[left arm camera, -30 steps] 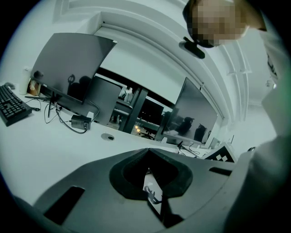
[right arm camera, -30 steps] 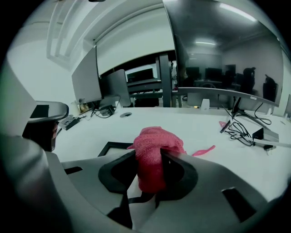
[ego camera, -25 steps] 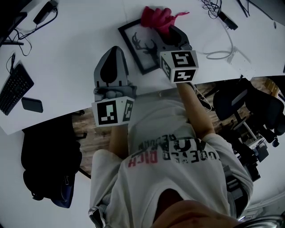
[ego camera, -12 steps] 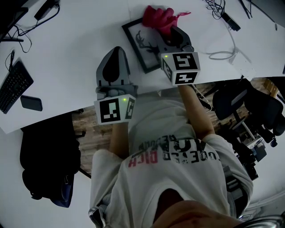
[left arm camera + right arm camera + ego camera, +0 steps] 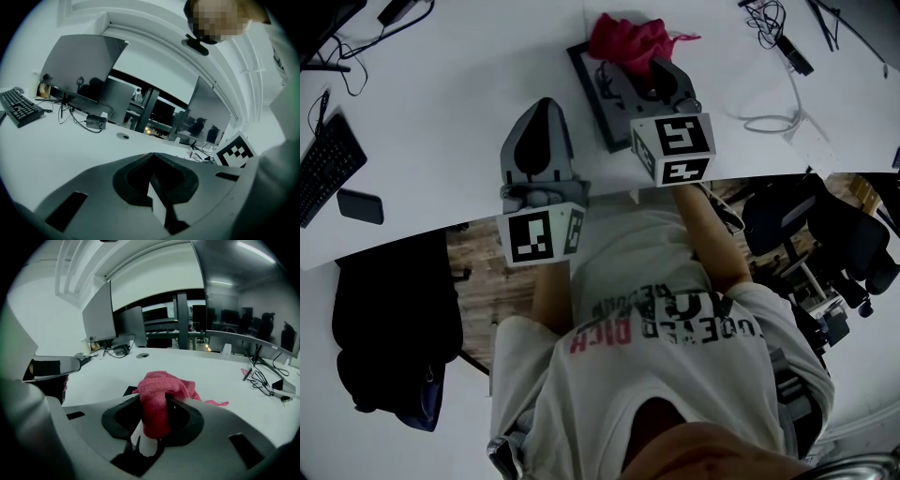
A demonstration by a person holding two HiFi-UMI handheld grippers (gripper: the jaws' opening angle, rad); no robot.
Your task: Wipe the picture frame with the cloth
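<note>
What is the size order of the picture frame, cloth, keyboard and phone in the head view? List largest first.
1. The picture frame, though partly covered.
2-3. The cloth and the keyboard look alike; the keyboard is cut off at the edge.
4. The phone.

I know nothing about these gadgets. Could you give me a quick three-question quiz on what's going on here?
1. True or false: the fingers of the left gripper hold the cloth.
2. The cloth is: A blue, B pink-red, C white?
3. Fill in: the right gripper holds the cloth over the far end of the ____.
Key: 1 false, they are shut and empty; 2 B; 3 picture frame.
</note>
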